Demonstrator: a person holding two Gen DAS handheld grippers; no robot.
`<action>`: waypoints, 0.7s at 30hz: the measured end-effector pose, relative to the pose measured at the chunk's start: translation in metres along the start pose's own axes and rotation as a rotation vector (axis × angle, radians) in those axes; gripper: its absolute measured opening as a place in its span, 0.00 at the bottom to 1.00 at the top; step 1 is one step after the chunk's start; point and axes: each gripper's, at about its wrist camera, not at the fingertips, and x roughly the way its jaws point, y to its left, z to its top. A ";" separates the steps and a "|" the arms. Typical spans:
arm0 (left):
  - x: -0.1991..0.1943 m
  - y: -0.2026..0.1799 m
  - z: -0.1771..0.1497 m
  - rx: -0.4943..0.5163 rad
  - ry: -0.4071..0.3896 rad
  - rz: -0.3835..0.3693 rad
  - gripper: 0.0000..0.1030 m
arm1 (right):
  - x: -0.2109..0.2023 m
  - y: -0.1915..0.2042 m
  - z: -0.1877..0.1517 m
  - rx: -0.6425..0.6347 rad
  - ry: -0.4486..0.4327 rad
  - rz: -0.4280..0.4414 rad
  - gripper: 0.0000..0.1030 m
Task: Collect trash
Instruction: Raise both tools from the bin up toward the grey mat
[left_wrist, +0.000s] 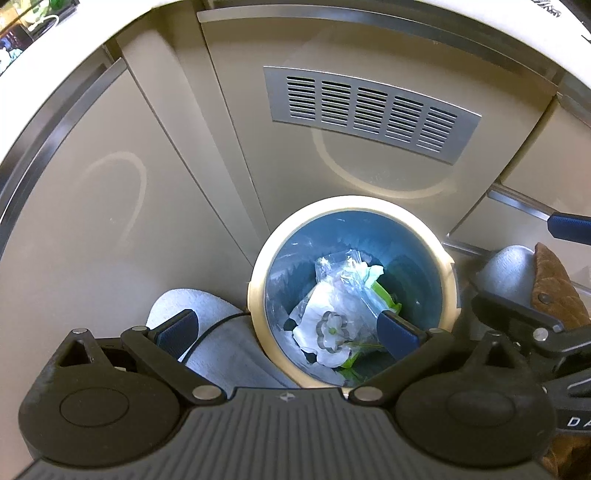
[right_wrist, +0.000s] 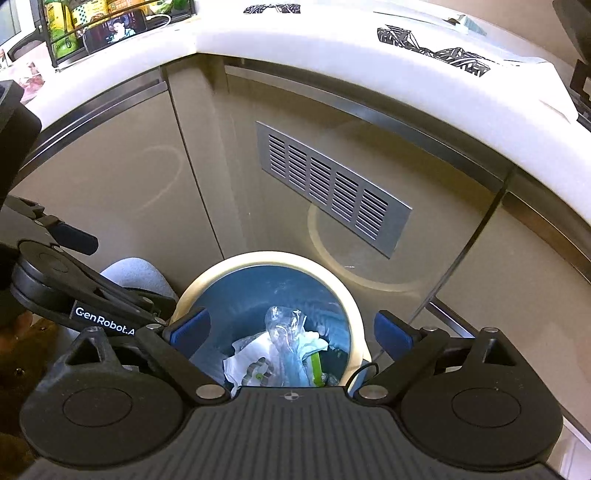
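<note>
Fingers spread wide and empty: that is how your left hand-held gripper (left_wrist: 290, 330) stands at the bottom of its own view, with one blue pad (left_wrist: 177, 328) over a pale grey slipper (left_wrist: 184, 299) at lower left and the other over the mouth of the trash bin (left_wrist: 258, 295). Your right hand-held gripper (right_wrist: 291, 332) is just as wide apart and holds nothing, its pads straddling the bin's cream rim low in the centre of its frame.

Move outward and the bin sits on the floor, just beside the beige cabinet front (left_wrist: 332, 184), below the metal vent grille (left_wrist: 369, 110) that fills the upper middle. Inside the blue liner lies the trash (left_wrist: 332, 306): crumpled white paper, a clear plastic wrapper and a strip of green packaging (there is also a small flower-shaped piece on the white paper, though what it is I cannot tell).

Judging from this, the latest piece is already in the bin and both hand-held grippers are free for another. The white tabletop (right_wrist: 332, 40) curves across the top of the right view; near its far right edge lies what may be more paper, too small and warped to be sure. Whether anything is left to gather, these views alone cannot settle.
</note>
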 end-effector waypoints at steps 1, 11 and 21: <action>-0.001 0.000 0.000 -0.001 -0.003 0.001 1.00 | 0.000 0.000 0.000 0.000 -0.001 0.000 0.93; -0.001 0.000 0.000 0.005 -0.005 0.000 1.00 | 0.000 0.001 0.000 0.003 0.002 -0.003 0.94; -0.029 -0.002 0.009 0.057 -0.123 0.084 1.00 | -0.016 -0.008 0.014 0.027 -0.040 0.047 0.94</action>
